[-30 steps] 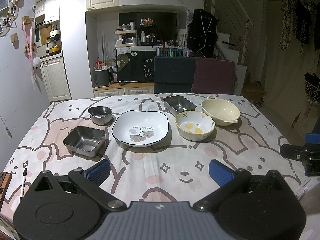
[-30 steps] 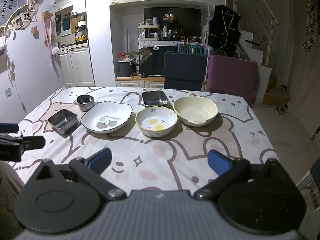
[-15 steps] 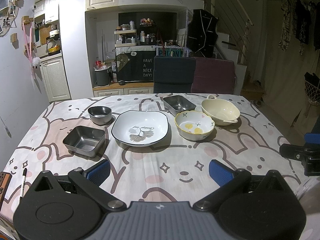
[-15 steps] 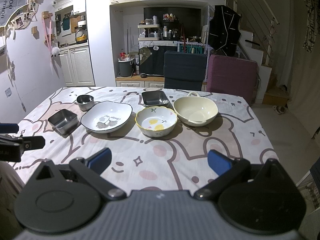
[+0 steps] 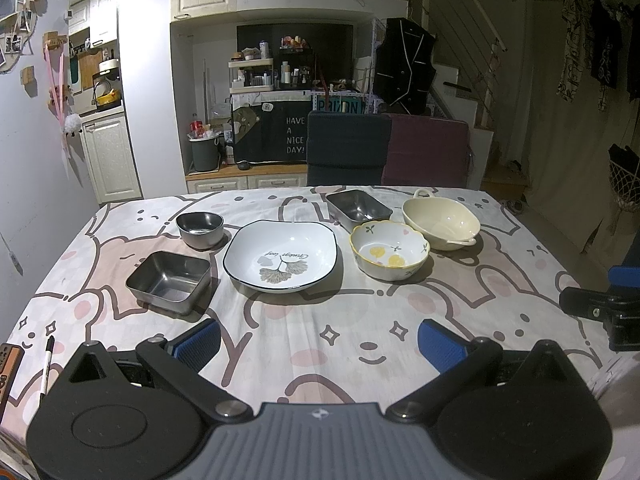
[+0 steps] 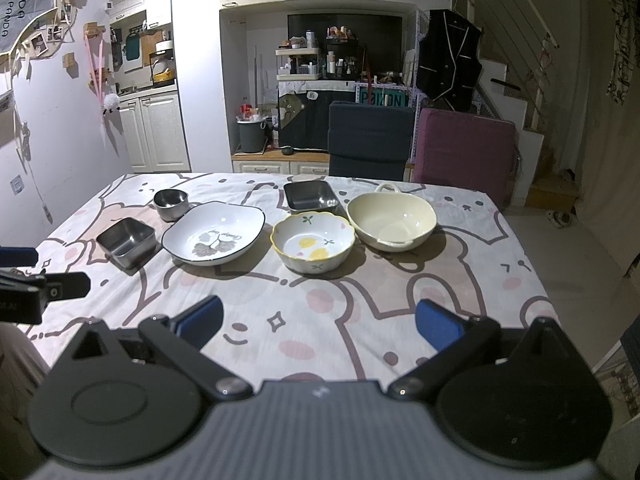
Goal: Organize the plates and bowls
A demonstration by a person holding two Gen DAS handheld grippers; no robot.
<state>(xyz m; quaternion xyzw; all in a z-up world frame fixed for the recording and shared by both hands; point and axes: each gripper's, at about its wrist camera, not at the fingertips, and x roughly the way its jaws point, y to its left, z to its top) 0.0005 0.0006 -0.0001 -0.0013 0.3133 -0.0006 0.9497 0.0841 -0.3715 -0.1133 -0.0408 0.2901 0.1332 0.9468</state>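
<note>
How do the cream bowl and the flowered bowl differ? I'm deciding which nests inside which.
The cream bowl looks wider, with a smooth rim and handles; the flowered bowl looks smaller, with a scalloped yellow-edged rim and no handles. The cream bowl is plain inside; the flowered bowl has yellow and green motifs. Both stand upright and empty, side by side on the tablecloth.

Three steel containers [image 5: 169, 281] [image 5: 200, 229] [image 5: 358, 207], two ceramic bowls [image 5: 389, 249] [image 5: 440, 222], one white plate [image 5: 280, 255], two chairs [image 5: 347, 151] [image 5: 426, 152].
</note>
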